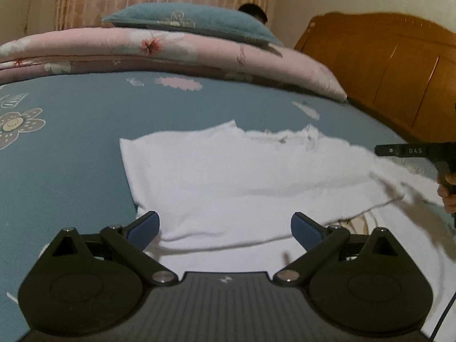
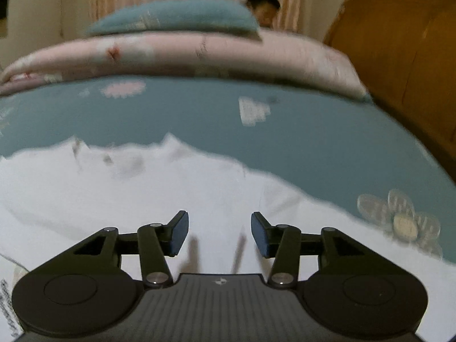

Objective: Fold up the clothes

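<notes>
I observe the white T-shirt (image 1: 228,176) flat on the blue floral bedsheet (image 1: 71,148). My left gripper (image 1: 225,228) and right gripper (image 2: 219,233) hover above it, jaws released, grasping nothing.

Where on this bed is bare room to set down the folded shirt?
Bare blue sheet lies left of the white shirt, and a strip runs between the shirt and the pink quilt. More sheet is free toward the headboard. The near middle is crowded by shirt and both grippers.

Pillow (image 2: 173,17) hides most of the blurred person (image 2: 263,7).
</notes>
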